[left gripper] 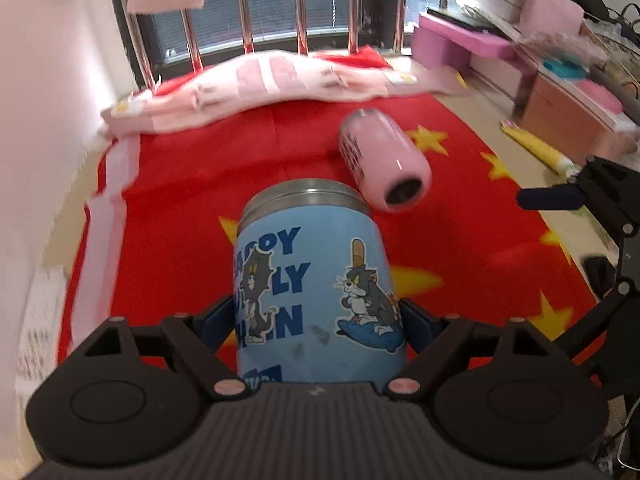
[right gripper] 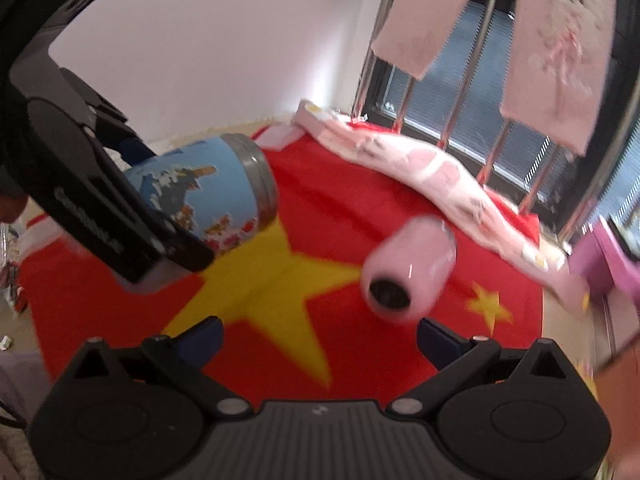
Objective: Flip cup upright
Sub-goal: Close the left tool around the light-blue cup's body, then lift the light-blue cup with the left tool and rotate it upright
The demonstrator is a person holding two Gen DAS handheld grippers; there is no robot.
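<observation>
My left gripper is shut on a blue cartoon-printed cup with a steel rim, held above the red cloth; the right wrist view shows this cup tilted on its side in the air. A pink cup lies on its side on the red flag cloth, beyond the blue cup. In the right wrist view the pink cup lies just ahead of my right gripper, which is open and empty. The right gripper also shows at the right edge of the left wrist view.
A folded pink blanket lies along the far edge of the cloth, below a metal railing and window. Pink foam blocks and boxes stand at the right. A white wall runs along the left.
</observation>
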